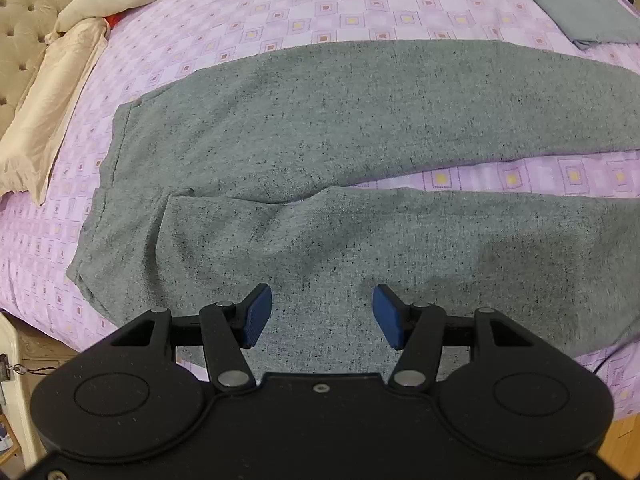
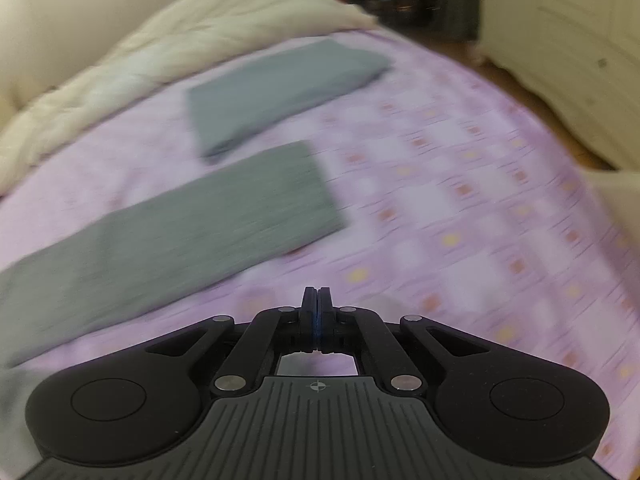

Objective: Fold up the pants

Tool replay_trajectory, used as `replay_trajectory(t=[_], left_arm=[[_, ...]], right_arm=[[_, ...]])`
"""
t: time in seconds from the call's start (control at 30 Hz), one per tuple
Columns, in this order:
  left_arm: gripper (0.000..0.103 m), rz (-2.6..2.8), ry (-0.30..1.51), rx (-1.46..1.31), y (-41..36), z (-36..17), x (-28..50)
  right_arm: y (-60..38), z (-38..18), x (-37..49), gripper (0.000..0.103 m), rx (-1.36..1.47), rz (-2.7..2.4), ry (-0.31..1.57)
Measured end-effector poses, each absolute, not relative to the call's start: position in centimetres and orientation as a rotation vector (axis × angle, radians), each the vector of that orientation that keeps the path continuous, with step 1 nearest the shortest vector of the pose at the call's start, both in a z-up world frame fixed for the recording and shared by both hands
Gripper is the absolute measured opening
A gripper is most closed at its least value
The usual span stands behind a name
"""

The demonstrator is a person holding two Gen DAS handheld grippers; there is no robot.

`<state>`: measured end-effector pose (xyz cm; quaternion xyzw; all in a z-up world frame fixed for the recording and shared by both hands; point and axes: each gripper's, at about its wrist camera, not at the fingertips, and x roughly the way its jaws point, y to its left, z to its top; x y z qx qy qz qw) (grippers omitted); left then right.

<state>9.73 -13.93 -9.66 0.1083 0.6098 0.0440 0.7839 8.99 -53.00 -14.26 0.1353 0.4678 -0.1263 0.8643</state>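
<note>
Here, scene: a bed with a purple patterned sheet (image 1: 360,4) carried grey clothing.
Pants: the grey pants (image 1: 320,128) lay flat and unfolded across the sheet, waistband toward its left edge, both legs stretching to the right, a strip of sheet showing between them.
Left gripper: the left gripper (image 1: 322,316) hung over the nearer leg, jaws wide apart, blue pads (image 1: 258,314) clear of the cloth, holding nothing.
Right gripper: the right gripper (image 2: 318,312) had its jaws pressed together, empty, over bare sheet; this view was blurred.
Other cloth: a folded grey garment (image 2: 280,88) lay toward the far edge, beside a cream duvet (image 2: 160,48).
Pillow: a cream pillow (image 1: 52,112) sat at the left edge.
</note>
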Motion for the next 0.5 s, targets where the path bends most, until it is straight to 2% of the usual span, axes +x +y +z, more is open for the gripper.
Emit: replay_trajectory(t=[0.07,0.17,0.2,0.23,0.27,0.5], left_arm=[[0.062,0.089,1.323,0.238,-14.2,-9.8,9.7],[0.062,0.081,1.318,0.247,-14.5,-9.7,9.7],[0.062,0.081,1.313,0.25,-14.5,-9.6,9.6],[0.062,0.082,1.312,0.253,-14.6,-9.7,9.7],[0.062,0.081,1.315,0.253,-14.7,-9.8,9.8],[0.062,0.048,1.332,0.273,-15.9,-10.4,10.5]], right_arm=[[-54.0,-15.1,9.6,0.001,0.309,-0.249,1.032],[-53.7,-14.1,7.9,0.007,0.332,-0.103,0.992],[-53.3,-13.8,7.1,0.013,0.332,-0.047,0.984],[-52.7,-13.8,6.5,0.027,0.322,-0.013,0.989],[-52.4,-13.9,6.1,0.036,0.308,0.006,1.006],[-51.2,-16.9,5.8,0.038,0.322,0.026,1.065]])
